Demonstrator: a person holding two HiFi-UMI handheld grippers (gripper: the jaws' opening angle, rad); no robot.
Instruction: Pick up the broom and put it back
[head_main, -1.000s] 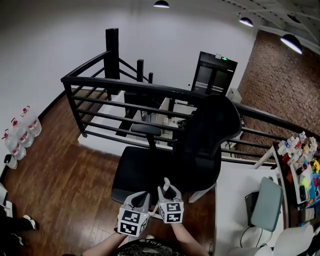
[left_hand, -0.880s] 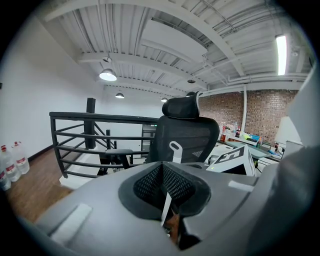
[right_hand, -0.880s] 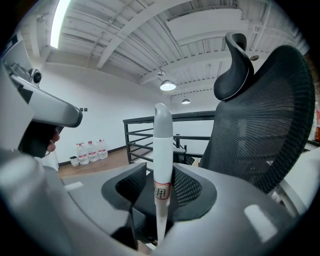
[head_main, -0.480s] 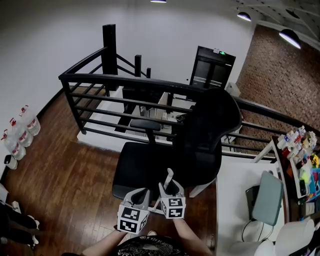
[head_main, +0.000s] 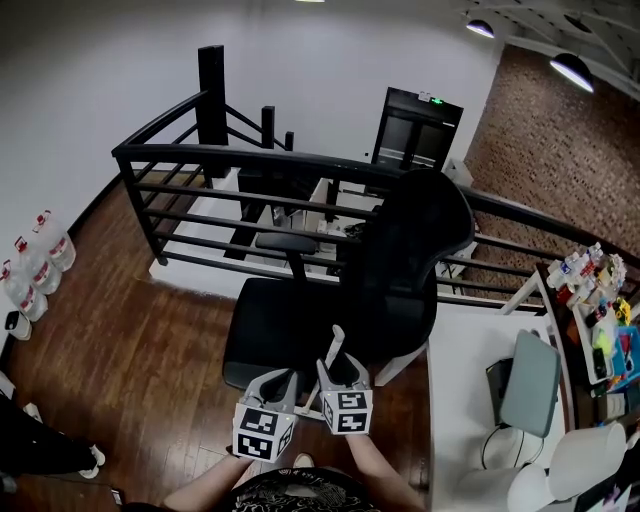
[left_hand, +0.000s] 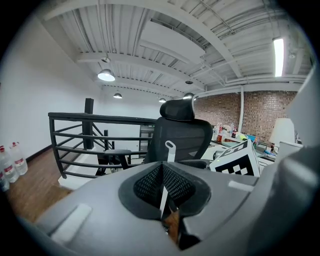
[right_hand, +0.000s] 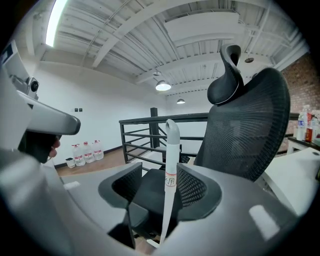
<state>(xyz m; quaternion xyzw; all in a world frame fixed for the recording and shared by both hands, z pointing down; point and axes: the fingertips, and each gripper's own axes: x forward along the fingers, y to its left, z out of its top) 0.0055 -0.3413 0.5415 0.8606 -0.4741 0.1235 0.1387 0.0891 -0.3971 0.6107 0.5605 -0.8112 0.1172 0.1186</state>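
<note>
Inside the parted right claw (right_hand: 154, 177) stands the white broom handle (right_hand: 171, 150).

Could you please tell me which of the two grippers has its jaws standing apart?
The right gripper: its jaws stand apart with the white broom handle between them, while the left gripper has its jaws closed together.

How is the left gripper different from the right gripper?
The left gripper has its jaws shut together; the right gripper has them wide apart. The white broom handle stands between the right gripper's jaws but out beyond the left gripper's. Both are grey and face the black chair.
</note>
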